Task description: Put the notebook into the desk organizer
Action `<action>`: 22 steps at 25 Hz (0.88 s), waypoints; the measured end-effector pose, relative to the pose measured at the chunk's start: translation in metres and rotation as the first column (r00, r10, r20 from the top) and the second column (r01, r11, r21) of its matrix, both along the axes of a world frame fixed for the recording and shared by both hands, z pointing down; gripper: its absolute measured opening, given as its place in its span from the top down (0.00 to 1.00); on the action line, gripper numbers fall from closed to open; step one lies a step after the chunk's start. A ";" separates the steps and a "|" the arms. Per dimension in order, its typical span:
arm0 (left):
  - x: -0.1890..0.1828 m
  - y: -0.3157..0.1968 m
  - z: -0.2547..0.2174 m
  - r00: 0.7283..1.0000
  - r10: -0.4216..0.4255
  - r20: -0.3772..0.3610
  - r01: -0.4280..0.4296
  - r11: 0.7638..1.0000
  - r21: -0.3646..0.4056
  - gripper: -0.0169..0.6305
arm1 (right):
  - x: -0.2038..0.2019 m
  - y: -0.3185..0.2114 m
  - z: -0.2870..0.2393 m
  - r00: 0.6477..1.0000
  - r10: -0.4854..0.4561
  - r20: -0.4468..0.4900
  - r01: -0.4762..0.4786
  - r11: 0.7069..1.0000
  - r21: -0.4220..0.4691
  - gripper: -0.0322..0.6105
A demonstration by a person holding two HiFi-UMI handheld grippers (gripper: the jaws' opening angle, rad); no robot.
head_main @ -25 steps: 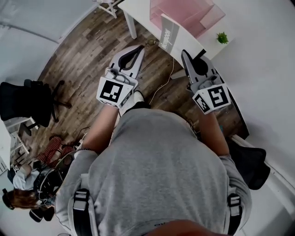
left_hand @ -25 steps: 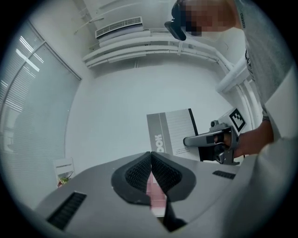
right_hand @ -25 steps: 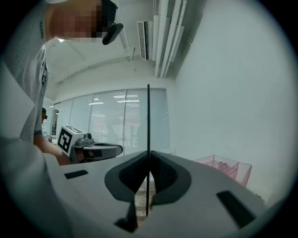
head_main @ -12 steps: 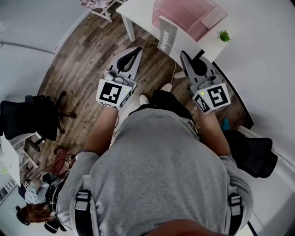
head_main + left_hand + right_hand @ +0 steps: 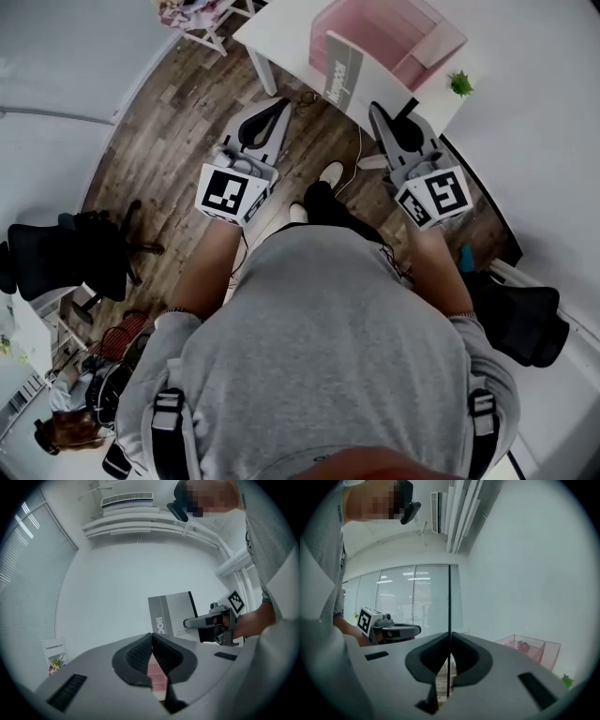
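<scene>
A grey notebook stands upright at the near edge of a white desk, in front of a pink mesh desk organizer. Both grippers hang in the air short of the desk, over the wooden floor. My left gripper is shut and empty, and so is my right gripper. In the left gripper view the notebook rises beyond the shut jaws, and the right gripper shows beside it. The right gripper view has the organizer at the lower right.
A small green plant sits on the desk's right corner. A cable runs down from the desk to the floor. Black office chairs stand at the left and the right. Another person is at the bottom left.
The person has stepped forward, so the desk, notebook and organizer lie nearer to both grippers. Both grippers stayed shut and empty.
</scene>
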State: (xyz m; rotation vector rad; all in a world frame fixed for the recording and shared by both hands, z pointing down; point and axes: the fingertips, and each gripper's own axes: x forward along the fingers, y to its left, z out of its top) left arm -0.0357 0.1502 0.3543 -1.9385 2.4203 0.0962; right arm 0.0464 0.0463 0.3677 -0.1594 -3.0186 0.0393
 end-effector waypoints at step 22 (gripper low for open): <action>-0.100 -0.165 -0.027 0.995 0.078 0.059 -0.076 0.997 -0.025 0.94 | -0.101 -0.155 -0.012 0.997 0.061 0.044 -0.058 0.995 -0.083 0.93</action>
